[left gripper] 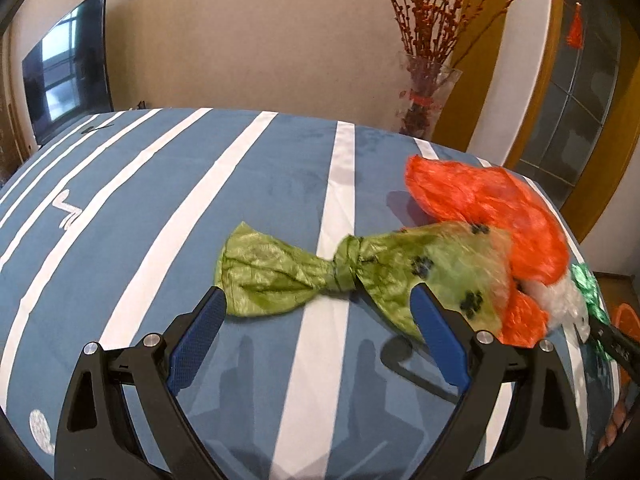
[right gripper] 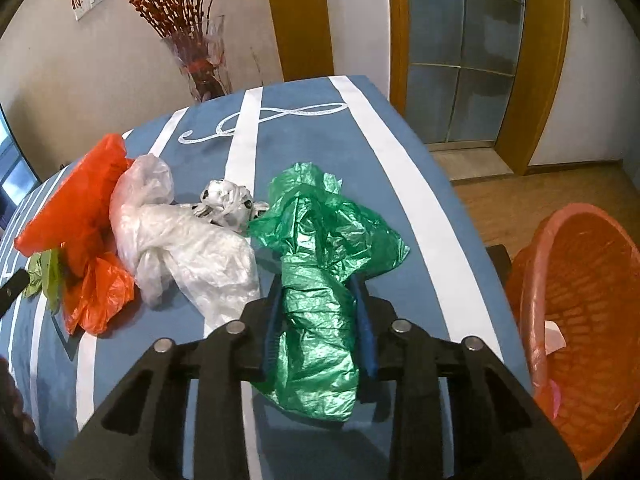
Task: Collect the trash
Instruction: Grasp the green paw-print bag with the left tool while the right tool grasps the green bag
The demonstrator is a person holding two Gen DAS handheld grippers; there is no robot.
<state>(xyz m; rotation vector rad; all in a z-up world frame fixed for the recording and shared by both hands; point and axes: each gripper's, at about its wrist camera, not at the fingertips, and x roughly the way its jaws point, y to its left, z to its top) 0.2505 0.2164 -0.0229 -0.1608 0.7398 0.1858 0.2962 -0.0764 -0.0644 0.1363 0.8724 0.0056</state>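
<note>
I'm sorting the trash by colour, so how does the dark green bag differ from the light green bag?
The dark green bag is glossy, plain and loosely crumpled; the light green bag is duller, printed with dark paw marks and knotted at its middle. The right tongs grip the dark one; the open left tongs hover at the light one. Both are thin plastic on the striped tablecloth.

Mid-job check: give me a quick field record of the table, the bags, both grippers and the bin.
surface: blue cloth with white stripes
right gripper: shut on crumpled dark green plastic bag
left gripper: open, knotted light green plastic bag just ahead of its fingertips, not gripped
loose on cloth: orange plastic bag, clear white plastic bag
bin: orange woven plastic basket off the table's right edge
</note>
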